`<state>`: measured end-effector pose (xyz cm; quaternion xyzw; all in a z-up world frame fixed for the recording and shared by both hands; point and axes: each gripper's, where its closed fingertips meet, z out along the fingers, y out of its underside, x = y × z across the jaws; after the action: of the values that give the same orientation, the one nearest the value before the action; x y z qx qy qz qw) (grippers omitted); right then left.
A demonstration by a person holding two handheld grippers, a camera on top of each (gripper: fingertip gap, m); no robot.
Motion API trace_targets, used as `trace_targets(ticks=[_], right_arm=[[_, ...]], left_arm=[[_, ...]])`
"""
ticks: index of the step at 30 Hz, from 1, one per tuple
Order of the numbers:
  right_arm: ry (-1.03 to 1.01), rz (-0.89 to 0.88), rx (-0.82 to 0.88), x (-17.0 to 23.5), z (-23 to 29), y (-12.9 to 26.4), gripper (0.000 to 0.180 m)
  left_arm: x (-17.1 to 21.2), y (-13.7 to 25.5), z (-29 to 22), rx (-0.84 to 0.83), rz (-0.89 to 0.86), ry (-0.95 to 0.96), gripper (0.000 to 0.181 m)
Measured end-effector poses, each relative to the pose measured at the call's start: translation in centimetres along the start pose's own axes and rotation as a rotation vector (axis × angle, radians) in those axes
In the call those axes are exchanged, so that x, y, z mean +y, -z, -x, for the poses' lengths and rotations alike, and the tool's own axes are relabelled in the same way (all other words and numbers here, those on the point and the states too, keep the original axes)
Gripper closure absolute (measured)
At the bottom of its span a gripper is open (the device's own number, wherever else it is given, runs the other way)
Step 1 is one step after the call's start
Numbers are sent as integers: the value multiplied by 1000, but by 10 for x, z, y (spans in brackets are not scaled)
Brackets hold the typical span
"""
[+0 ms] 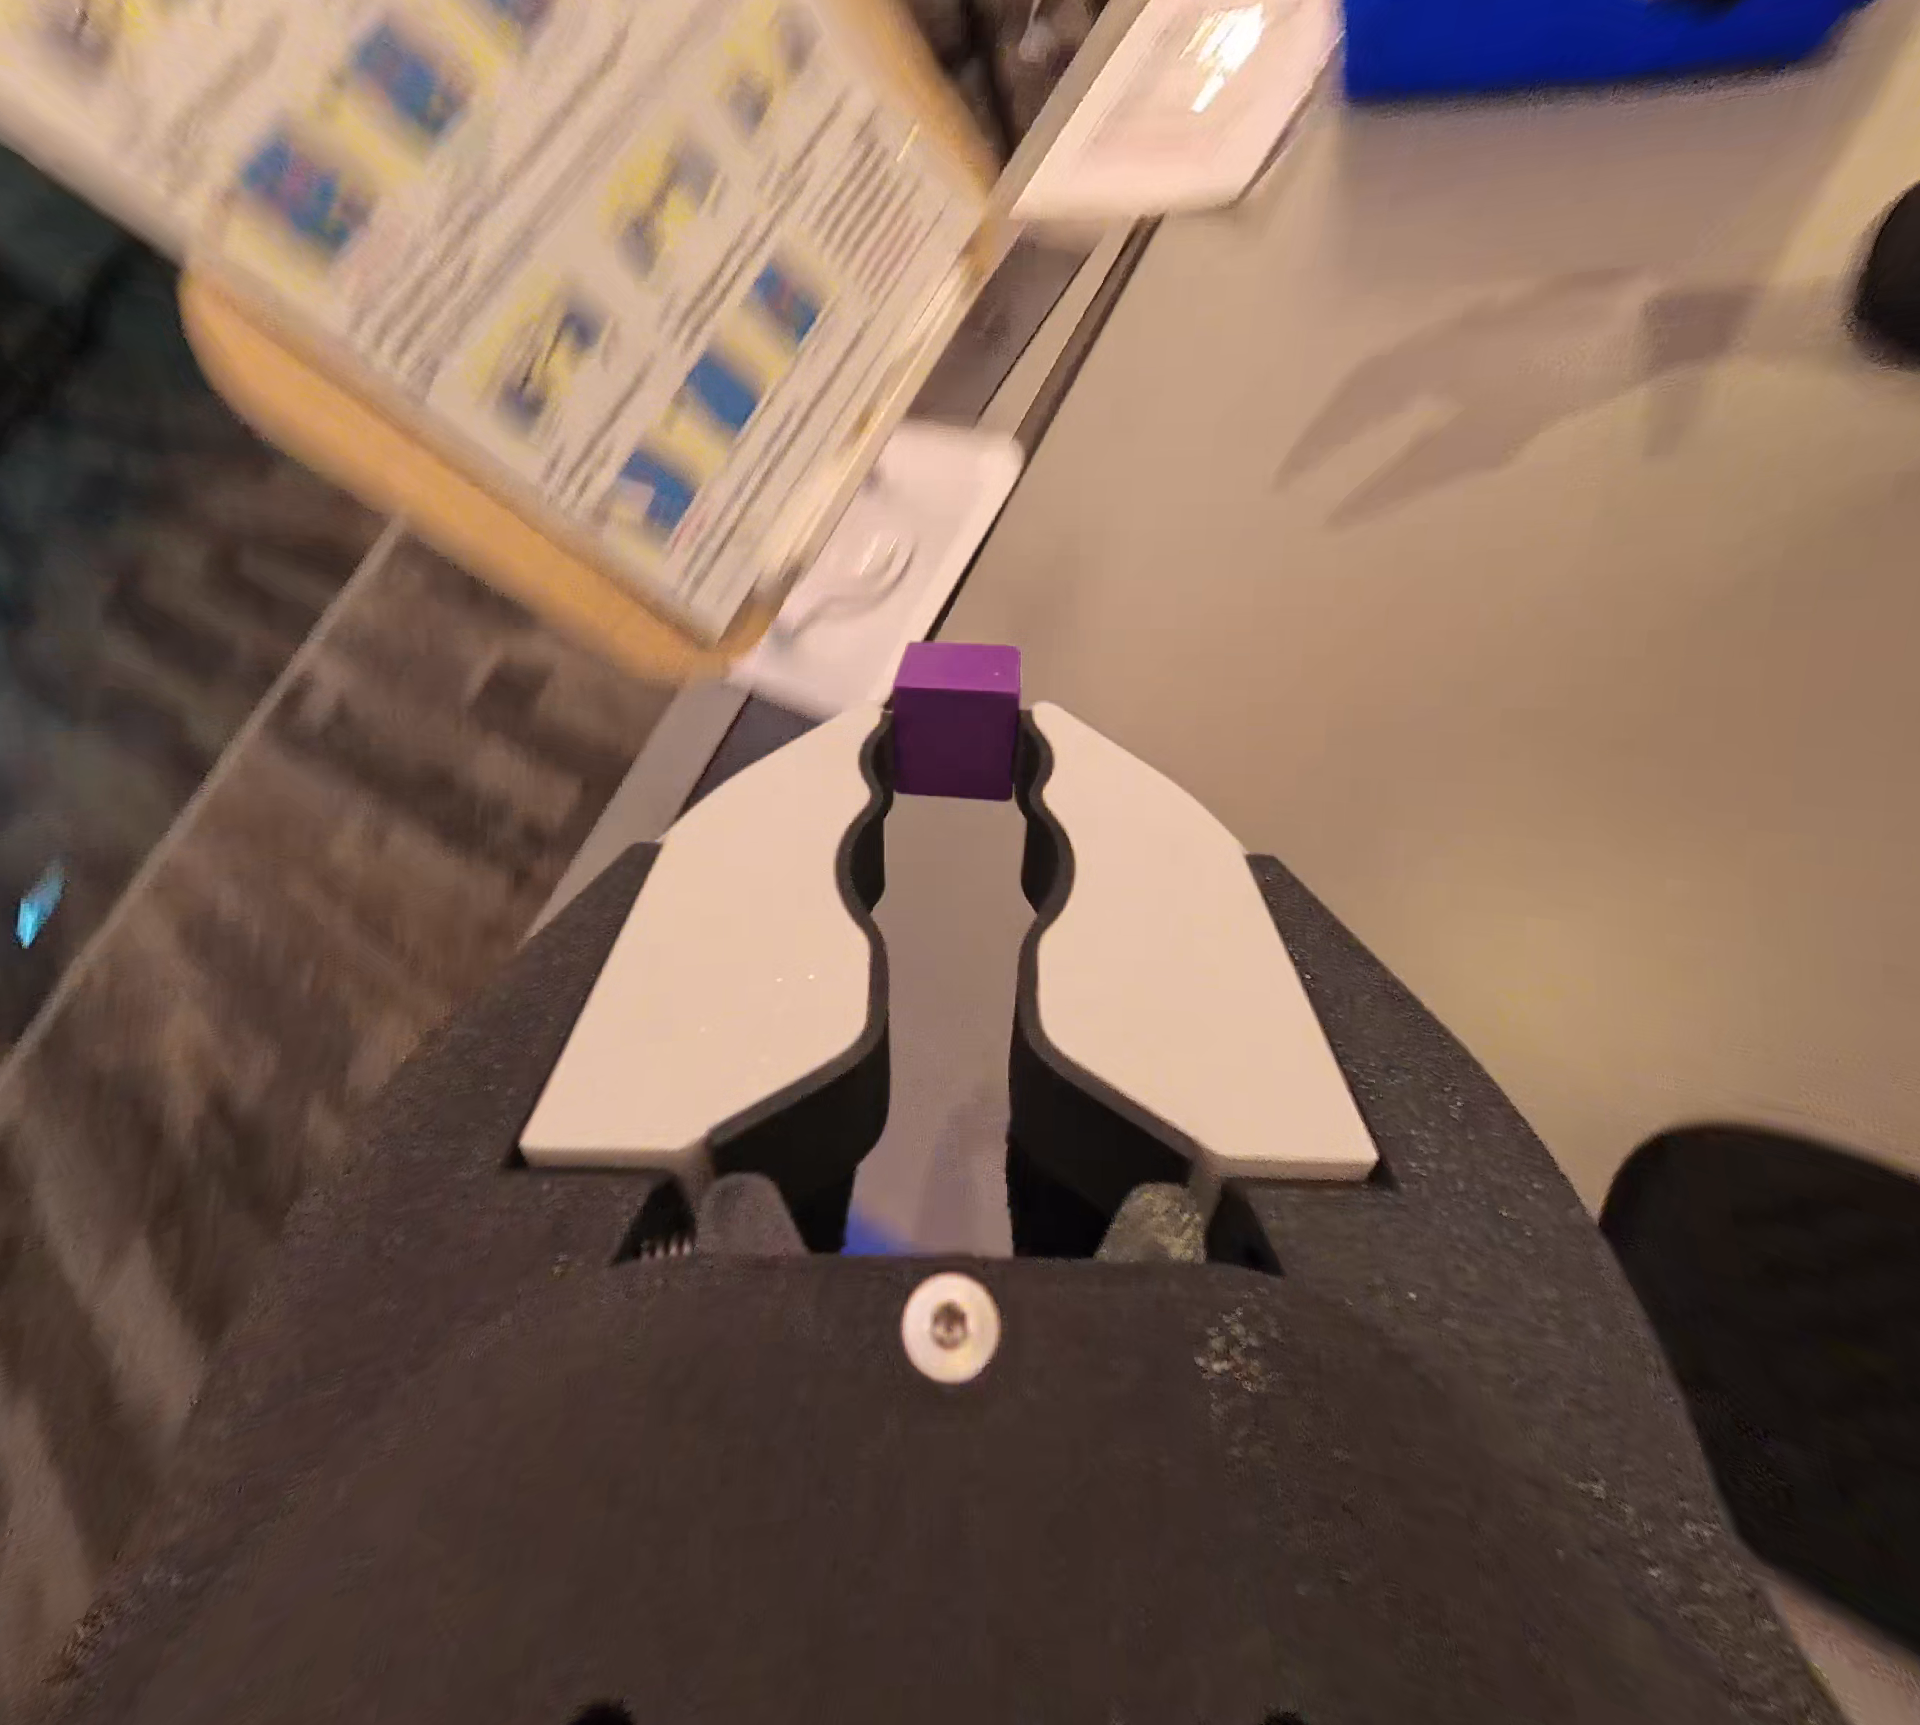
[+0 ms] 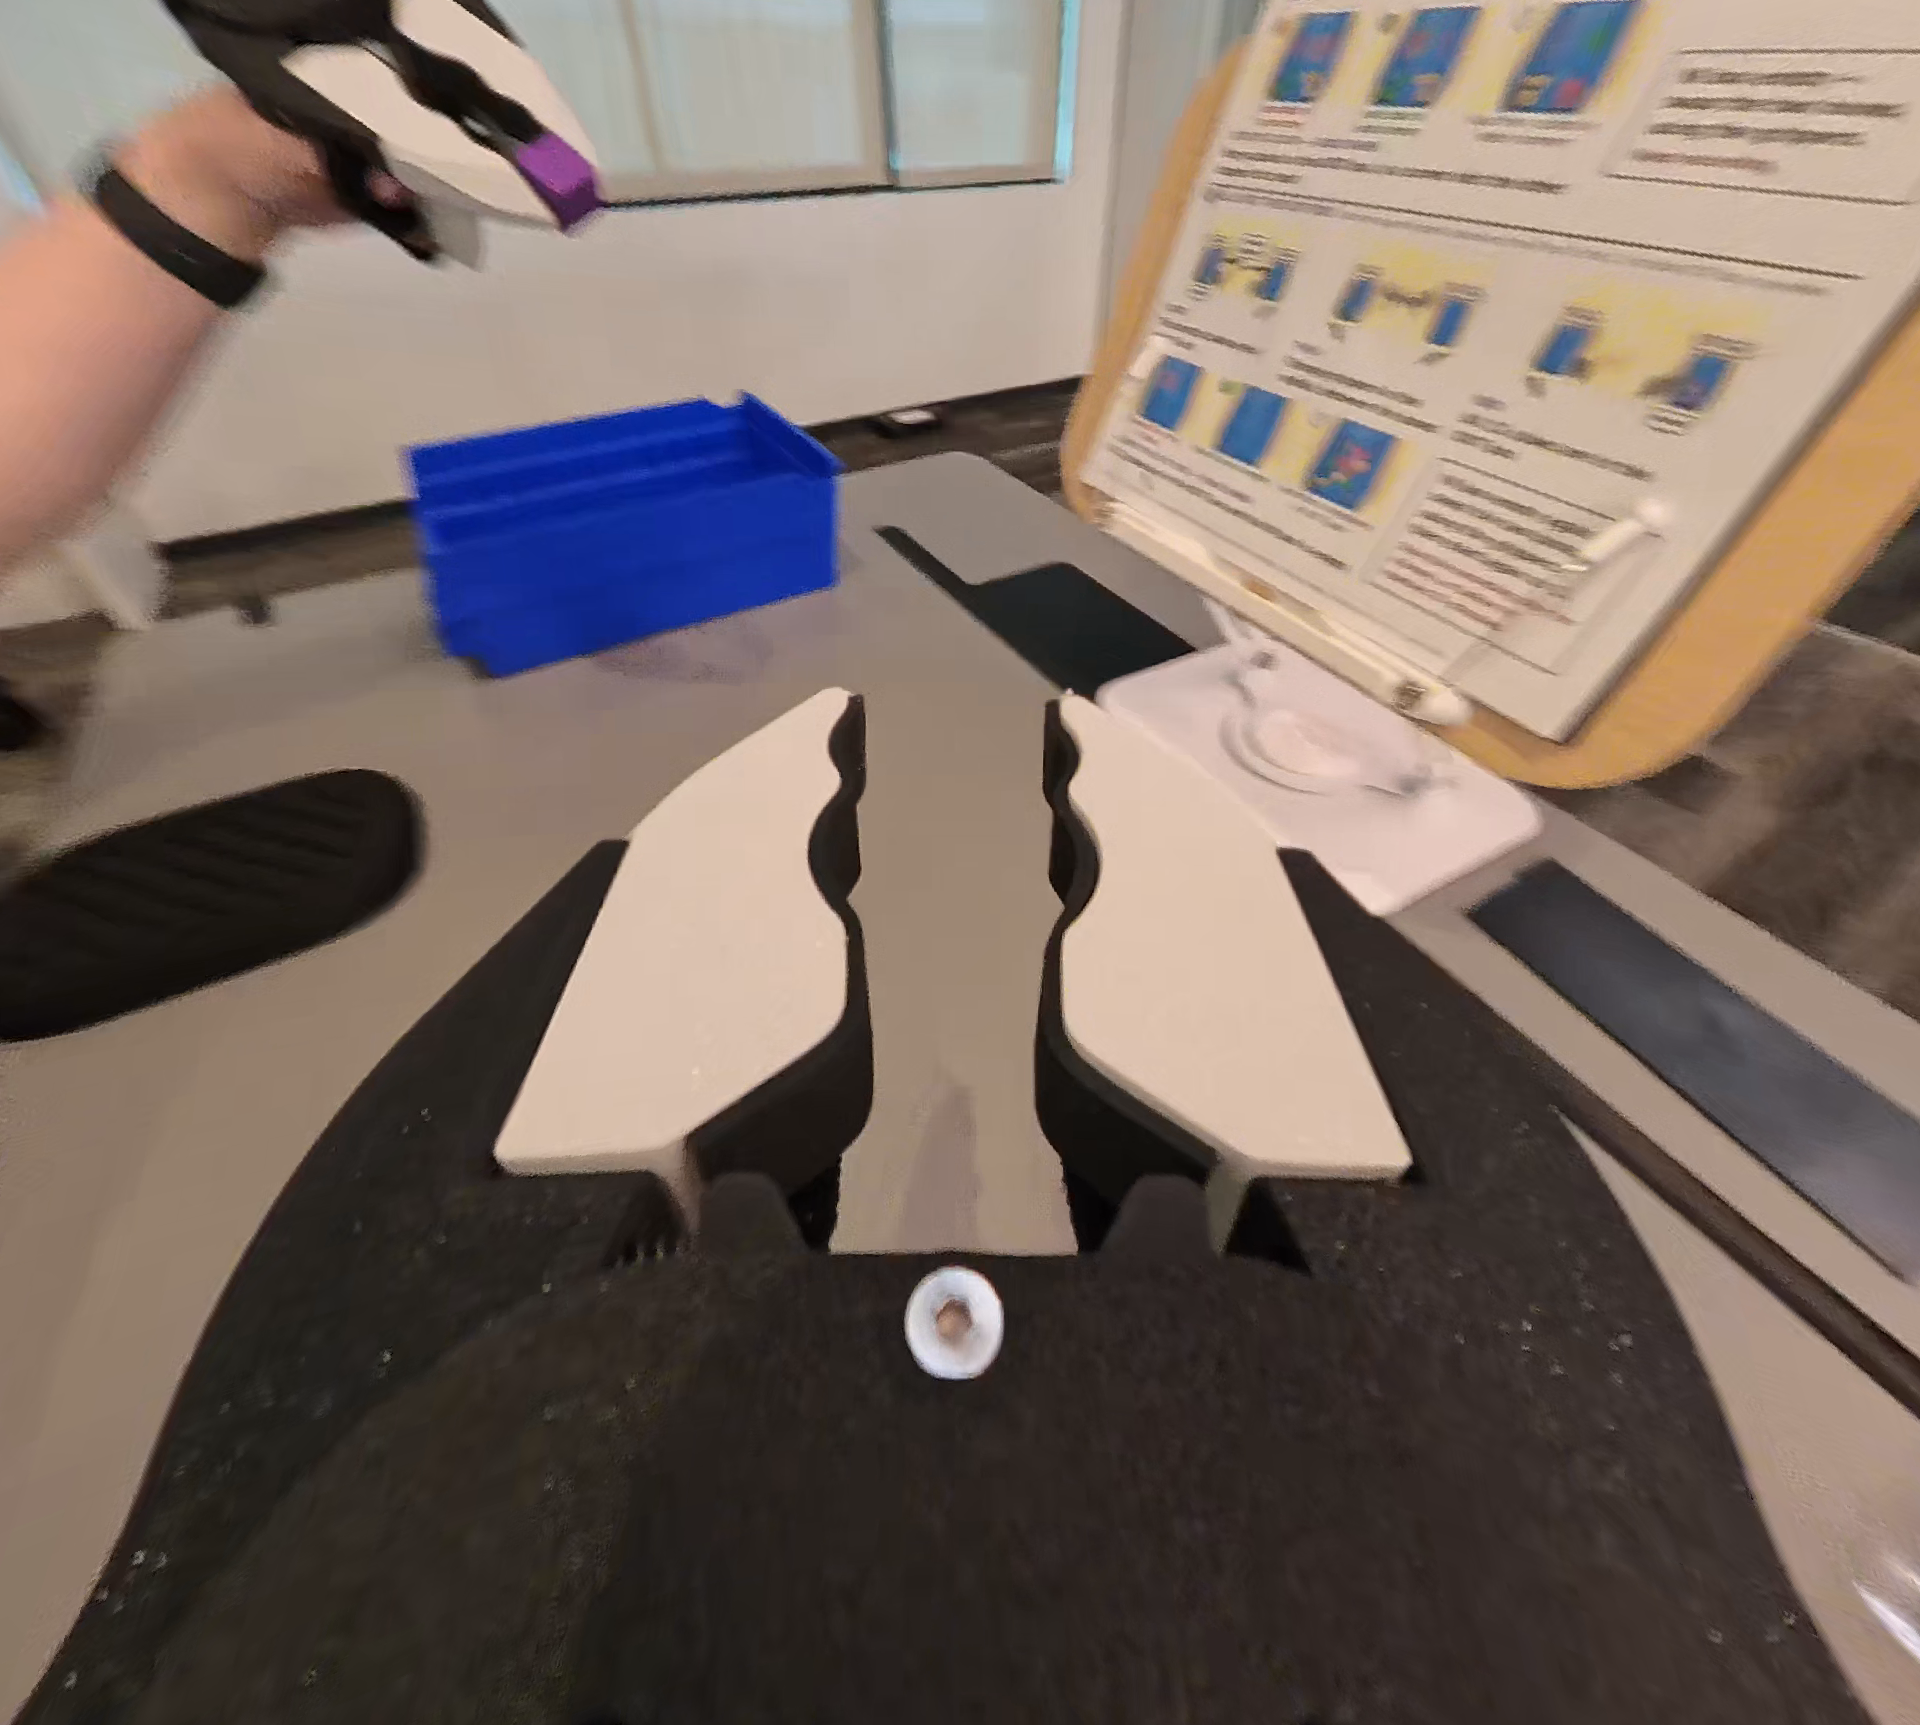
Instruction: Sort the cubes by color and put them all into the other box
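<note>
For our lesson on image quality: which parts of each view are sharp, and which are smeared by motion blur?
Left wrist view: the left tool and its purple cube are sharp; the instruction board and blue box are smeared. Right wrist view: the right tool is fairly sharp; the blue box and board are softly blurred.

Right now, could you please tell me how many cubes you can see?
1: a purple cube held between the left gripper fingertips, in the air. The blue box interior is mostly hidden, so more cubes may be inside.

Grey table [image 2: 582, 740] — blue box [image 2: 623, 532], white stand base [image 2: 1340, 802], black pad [image 2: 197, 886].
</note>
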<state>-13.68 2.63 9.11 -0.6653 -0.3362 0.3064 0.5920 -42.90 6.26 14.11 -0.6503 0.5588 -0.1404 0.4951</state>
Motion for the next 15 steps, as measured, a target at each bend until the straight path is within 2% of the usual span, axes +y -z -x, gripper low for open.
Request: trace_targets(ticks=[4,7,10,15], right_arm=[[-126,11,-159,-13,37,-1,141],[-230,9,-266,-22,63,-2,134],[-355,-22,-399,-33,84,1,126],[-501,-55,-425,-35,76,-3,122]], left_arm=[[-71,-51,-77,108,-213,-109,159],[-107,-84,-122,154,-351,-149,159],[-129,-108,-153,173,-441,-204,159],[-140,-127,-180,207,-525,-230,159]])
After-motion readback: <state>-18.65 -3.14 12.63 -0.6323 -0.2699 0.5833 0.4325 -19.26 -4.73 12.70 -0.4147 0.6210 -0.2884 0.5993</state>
